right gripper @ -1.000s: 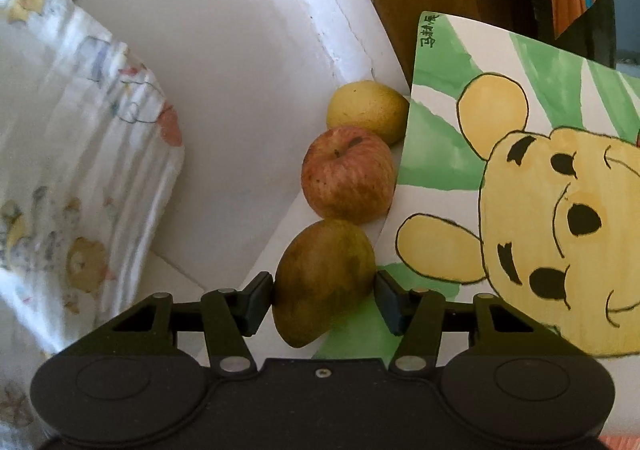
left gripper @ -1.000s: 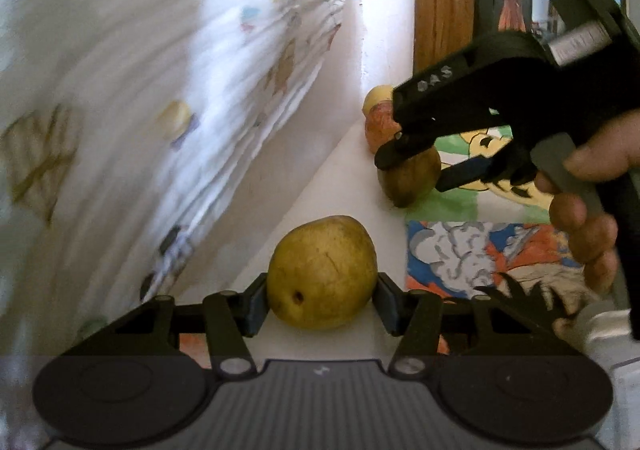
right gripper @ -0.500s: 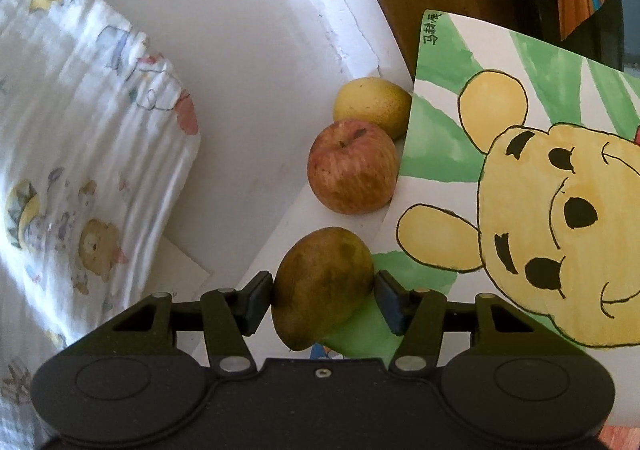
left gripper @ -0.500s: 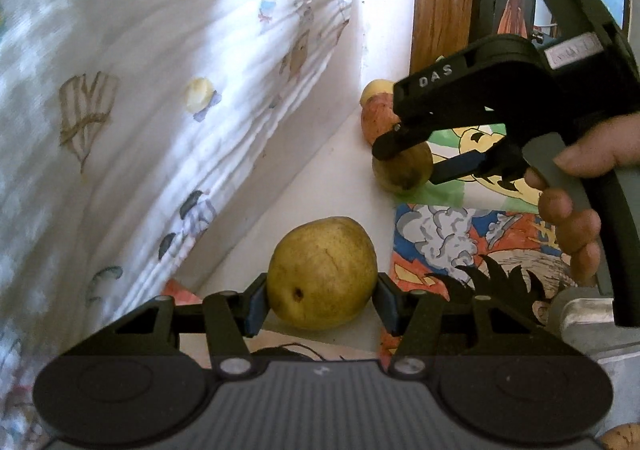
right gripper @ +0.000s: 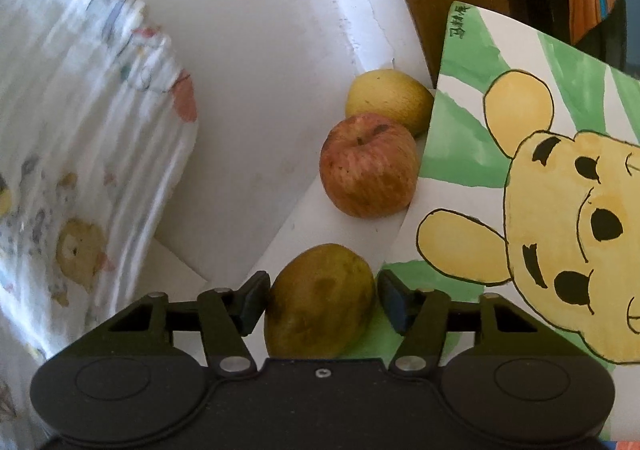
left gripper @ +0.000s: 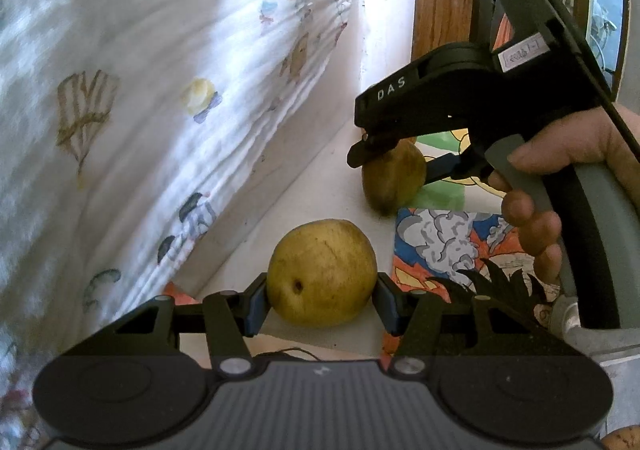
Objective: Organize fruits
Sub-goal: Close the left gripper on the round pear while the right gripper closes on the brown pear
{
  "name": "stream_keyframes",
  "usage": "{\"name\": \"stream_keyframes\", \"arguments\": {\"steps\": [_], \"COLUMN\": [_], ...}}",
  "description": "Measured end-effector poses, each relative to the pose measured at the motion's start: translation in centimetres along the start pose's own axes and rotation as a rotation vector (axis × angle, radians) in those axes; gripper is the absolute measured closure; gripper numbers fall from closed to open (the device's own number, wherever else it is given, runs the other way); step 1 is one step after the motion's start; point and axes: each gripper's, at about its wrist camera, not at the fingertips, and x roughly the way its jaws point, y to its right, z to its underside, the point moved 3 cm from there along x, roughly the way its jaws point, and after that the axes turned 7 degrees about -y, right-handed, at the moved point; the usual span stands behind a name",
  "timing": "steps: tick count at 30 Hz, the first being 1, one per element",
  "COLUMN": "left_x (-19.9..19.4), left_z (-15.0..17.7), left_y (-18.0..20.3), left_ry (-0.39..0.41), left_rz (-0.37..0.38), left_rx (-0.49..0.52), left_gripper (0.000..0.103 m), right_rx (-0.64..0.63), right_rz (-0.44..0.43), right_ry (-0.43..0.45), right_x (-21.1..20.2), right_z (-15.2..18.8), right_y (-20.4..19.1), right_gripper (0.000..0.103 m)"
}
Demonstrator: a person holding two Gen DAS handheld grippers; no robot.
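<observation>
My right gripper (right gripper: 321, 300) had just loosened around the mango (right gripper: 320, 302), setting it behind the apple (right gripper: 368, 166) on the ledge (right gripper: 316, 226); my left gripper (left gripper: 320, 300) clamped the pear (left gripper: 322, 272).

Your left view: cloth (left gripper: 160, 110) blurred at the left edge; mango (left gripper: 394, 176) partly hidden by the right gripper (left gripper: 400, 162); 1 brownish item (left gripper: 624, 442) cut off at the bottom-right corner, not identifiable. Your right view: cloth (right gripper: 80, 170) blurred; mango (right gripper: 320, 300) base hidden behind the gripper body; yellow fruit (right gripper: 386, 98) partly behind the apple (right gripper: 368, 166); bear picture (right gripper: 540, 190) cut off at right.
</observation>
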Motion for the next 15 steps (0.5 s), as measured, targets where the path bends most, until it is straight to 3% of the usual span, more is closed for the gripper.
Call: {"name": "stream_keyframes", "arguments": {"steps": [10, 15], "left_x": [-1.0, -1.3], "left_z": [0.2, 0.3], "left_y": [-0.3, -0.2], "left_ry": [-0.018, -0.024], "left_rz": [-0.004, -0.008], "left_rx": [-0.012, -0.016], "left_gripper": [0.045, 0.045], "right_rx": [0.022, -0.033], "right_rz": [-0.045, -0.045], "right_ry": [-0.034, -0.052], "right_x": [-1.3, -2.0], "right_z": [1.0, 1.6], "right_y": [0.9, 0.7], "right_gripper": [0.045, 0.044]}}
